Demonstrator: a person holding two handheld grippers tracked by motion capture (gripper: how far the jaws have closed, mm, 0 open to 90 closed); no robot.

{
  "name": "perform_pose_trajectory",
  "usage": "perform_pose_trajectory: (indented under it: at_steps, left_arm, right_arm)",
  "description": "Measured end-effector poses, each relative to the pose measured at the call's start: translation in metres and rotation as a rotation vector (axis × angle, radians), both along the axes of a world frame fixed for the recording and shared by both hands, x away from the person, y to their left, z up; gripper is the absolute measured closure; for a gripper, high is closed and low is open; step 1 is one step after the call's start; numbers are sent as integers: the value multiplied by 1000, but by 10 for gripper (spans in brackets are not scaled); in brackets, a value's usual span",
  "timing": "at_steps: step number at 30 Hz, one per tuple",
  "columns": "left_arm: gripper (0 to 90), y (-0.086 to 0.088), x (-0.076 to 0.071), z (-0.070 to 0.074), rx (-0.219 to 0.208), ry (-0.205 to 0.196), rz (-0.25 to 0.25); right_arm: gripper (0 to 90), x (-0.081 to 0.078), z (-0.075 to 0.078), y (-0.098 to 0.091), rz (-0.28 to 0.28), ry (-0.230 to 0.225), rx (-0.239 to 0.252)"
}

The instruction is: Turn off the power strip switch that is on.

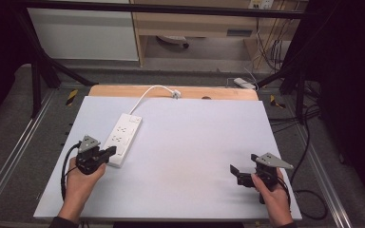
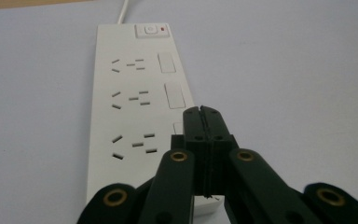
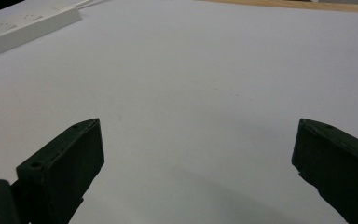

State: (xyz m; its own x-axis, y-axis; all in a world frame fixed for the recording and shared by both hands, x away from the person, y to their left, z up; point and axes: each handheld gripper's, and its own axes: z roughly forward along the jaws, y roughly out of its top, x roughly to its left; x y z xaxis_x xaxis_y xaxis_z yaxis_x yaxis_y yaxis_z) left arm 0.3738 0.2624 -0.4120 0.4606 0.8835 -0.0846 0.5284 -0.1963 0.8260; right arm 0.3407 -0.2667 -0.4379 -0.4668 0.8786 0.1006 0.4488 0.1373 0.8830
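Left tool (image 2: 201, 112), jaws pinched together, sits over the power strip's (image 2: 137, 93) near switch; looks like it's pressing next. Right tool (image 3: 196, 154) hangs wide.

High view overhead; both gripper views skim the power strip (image 2: 135, 93).

a pale grey table (image 1: 180, 156) carries one white power strip (image 1: 122, 137) (lying near its left edge).
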Motion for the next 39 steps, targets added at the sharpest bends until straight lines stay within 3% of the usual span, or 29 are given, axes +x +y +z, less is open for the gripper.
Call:
perform_pose_trajectory:
  at_steps: [13,24,39]
  left_arm:
    - [900,-7,13,-11,15,26,1]
    - [900,-9,15,-19,10,37,26]
    - [900,-10,16,-22,29,41,20]
  right_arm:
    - [27,0,0,0,-2,3,7]
    - [26,0,-1,-1,-2,7,10]
    - [26,0,-1,-1,-5,7,8]
